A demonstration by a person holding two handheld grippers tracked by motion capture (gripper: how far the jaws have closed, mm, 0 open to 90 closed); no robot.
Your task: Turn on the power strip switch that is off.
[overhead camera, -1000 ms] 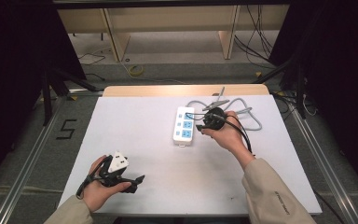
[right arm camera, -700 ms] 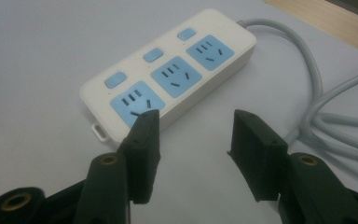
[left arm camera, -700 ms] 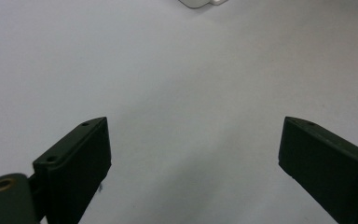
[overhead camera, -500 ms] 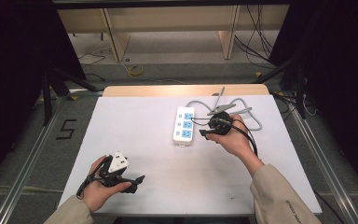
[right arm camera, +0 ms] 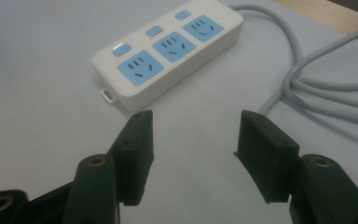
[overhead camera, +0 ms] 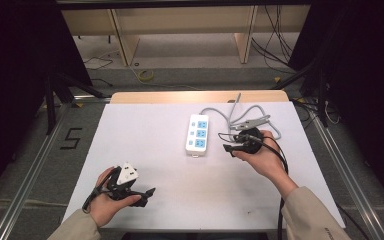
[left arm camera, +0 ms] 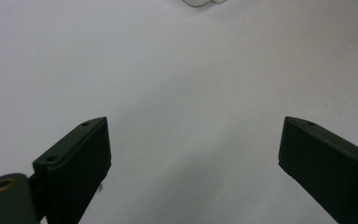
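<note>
Both hand-held grippers gape empty; power strip [right arm camera: 168, 53] cable [right arm camera: 303, 79] runs off frame

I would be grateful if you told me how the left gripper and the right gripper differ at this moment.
The left gripper sits near the table's front left, far from the power strip; the right gripper is just right of the strip, pointing at it. In the gripper views, the left gripper's jaws gape wider than the right gripper's. Both are open, empty and hand-held.
</note>
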